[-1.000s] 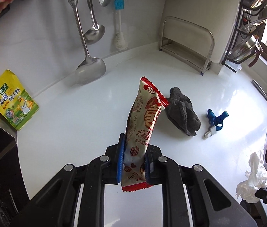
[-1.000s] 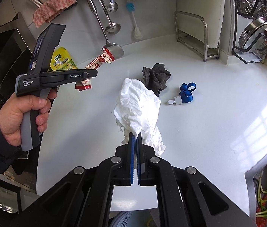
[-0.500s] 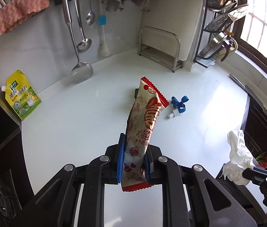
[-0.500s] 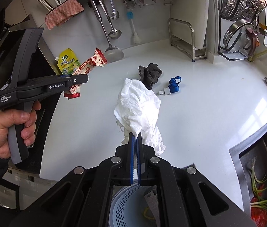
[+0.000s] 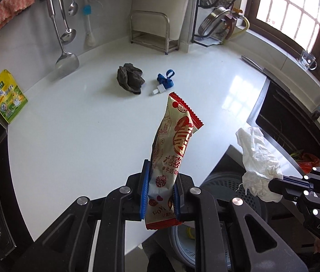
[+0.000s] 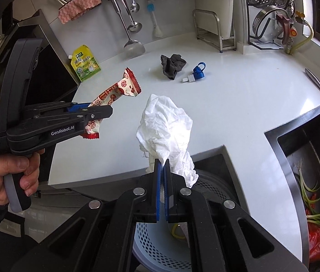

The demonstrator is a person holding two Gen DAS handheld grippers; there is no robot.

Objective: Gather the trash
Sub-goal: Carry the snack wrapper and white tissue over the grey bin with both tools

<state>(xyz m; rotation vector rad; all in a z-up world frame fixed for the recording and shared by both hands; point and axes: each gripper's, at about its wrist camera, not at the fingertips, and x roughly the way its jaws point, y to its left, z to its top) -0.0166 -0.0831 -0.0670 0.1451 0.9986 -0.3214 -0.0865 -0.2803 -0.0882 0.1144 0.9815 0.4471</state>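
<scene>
White counter (image 5: 73,136) fills both views, and I hold my trash past its near edge. My left gripper (image 5: 158,195) is clamped on the lower part of a red-and-cream wrapper (image 5: 173,149), which stands up toward 12 o'clock. My right gripper (image 6: 162,190) pinches a crumpled tissue (image 6: 166,131) between nearly closed pads. Both hang above a perforated bin (image 6: 157,244) that sits below the counter's notched edge. On the counter toward 12 o'clock lie a dark rag (image 5: 129,79) and, just beside it at its 3 o'clock, a blue clip (image 5: 165,82), with bare surface all around them. A yellow pouch (image 5: 7,96) leans at 10 o'clock by the wall. Only the right view shows my left hand (image 6: 3,174) on the grip and scallions (image 6: 311,192) in the sink at 4 o'clock.
</scene>
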